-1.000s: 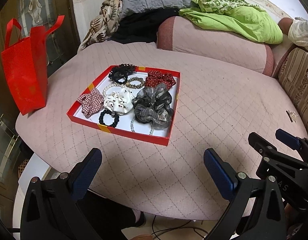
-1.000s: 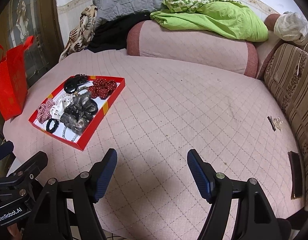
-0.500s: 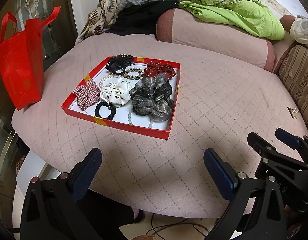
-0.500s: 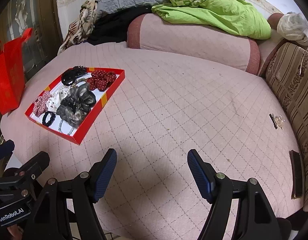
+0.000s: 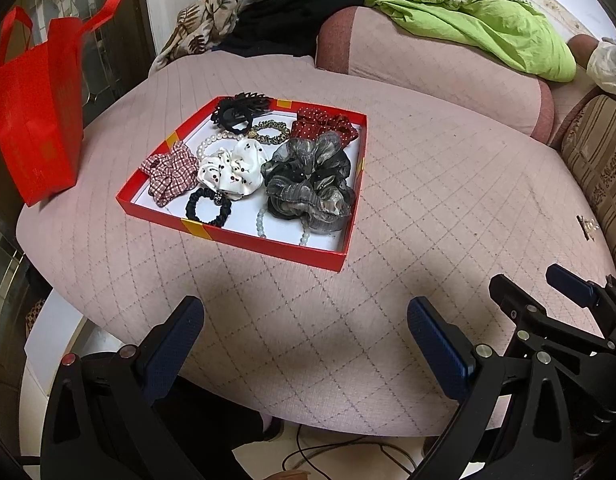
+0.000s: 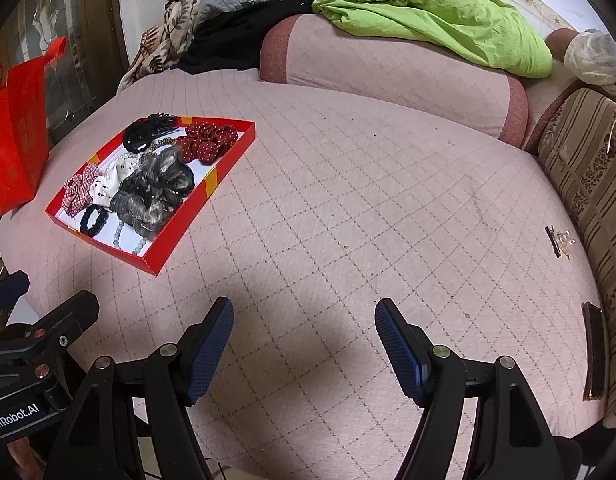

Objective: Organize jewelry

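Observation:
A red tray [image 5: 268,246] with a white floor lies on the pink quilted bed; it also shows in the right wrist view [image 6: 170,248]. It holds a grey organza scrunchie [image 5: 312,184], a white dotted scrunchie [image 5: 232,170], a red plaid scrunchie [image 5: 170,176], a red dotted scrunchie [image 5: 324,126], a black hair tie [image 5: 208,208], a black claw clip [image 5: 238,110], a leopard tie [image 5: 268,131] and bead bracelets [image 5: 262,224]. My left gripper [image 5: 304,340] is open and empty, near the bed's front edge, short of the tray. My right gripper [image 6: 304,340] is open and empty, right of the tray.
A red gift bag [image 5: 36,120] stands left of the tray. A small hair clip [image 6: 558,240] and a dark flat object [image 6: 594,352] lie at the bed's right edge by a striped cushion [image 6: 588,168]. A bolster [image 6: 388,76], green blanket [image 6: 436,20] and clothes lie at the back.
Both grippers have tilted and moved slightly forward, so the tray sits a little closer and higher in view. Both stay open and empty.

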